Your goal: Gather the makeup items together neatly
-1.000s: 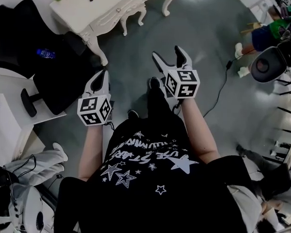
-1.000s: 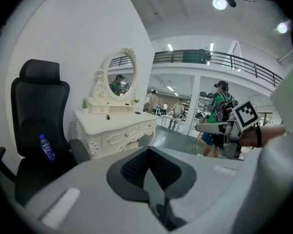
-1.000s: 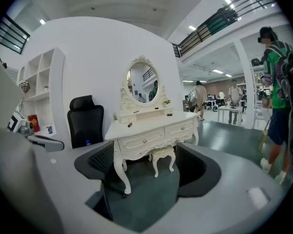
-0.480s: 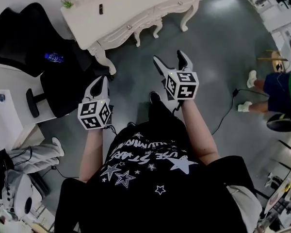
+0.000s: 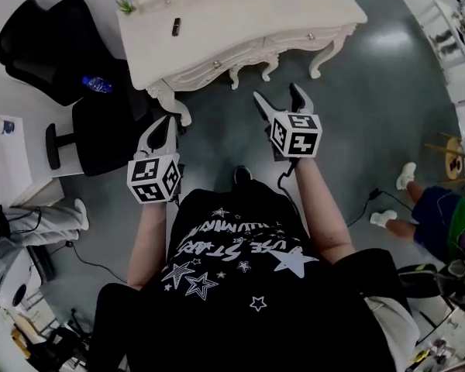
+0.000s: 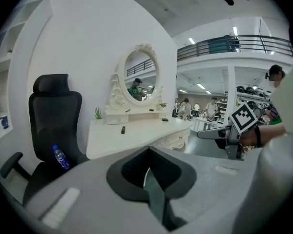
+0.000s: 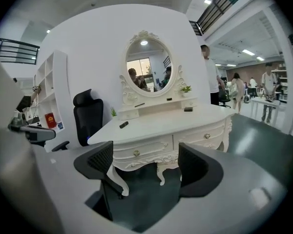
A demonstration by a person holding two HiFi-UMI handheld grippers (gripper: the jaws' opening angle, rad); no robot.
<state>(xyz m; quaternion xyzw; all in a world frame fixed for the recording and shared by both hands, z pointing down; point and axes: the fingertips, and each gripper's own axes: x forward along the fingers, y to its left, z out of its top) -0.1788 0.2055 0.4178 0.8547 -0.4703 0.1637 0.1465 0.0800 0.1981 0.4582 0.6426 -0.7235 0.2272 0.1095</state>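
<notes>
Left gripper (image 5: 164, 124) hovering, jaws meeting on nothing, right gripper (image 5: 277, 94) hovering, jaws standing apart and empty, both facing the far white dressing table (image 5: 240, 23)

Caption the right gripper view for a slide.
Open, empty right gripper faces a white dressing table with an oval mirror, a black office chair beside it.

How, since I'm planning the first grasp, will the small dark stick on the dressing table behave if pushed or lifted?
The small dark stick looks slim and rigid, so it is probably light and stiff. It lies flat on the smooth tabletop, so it may slide easily; whether it would roll is too small to tell.
</notes>
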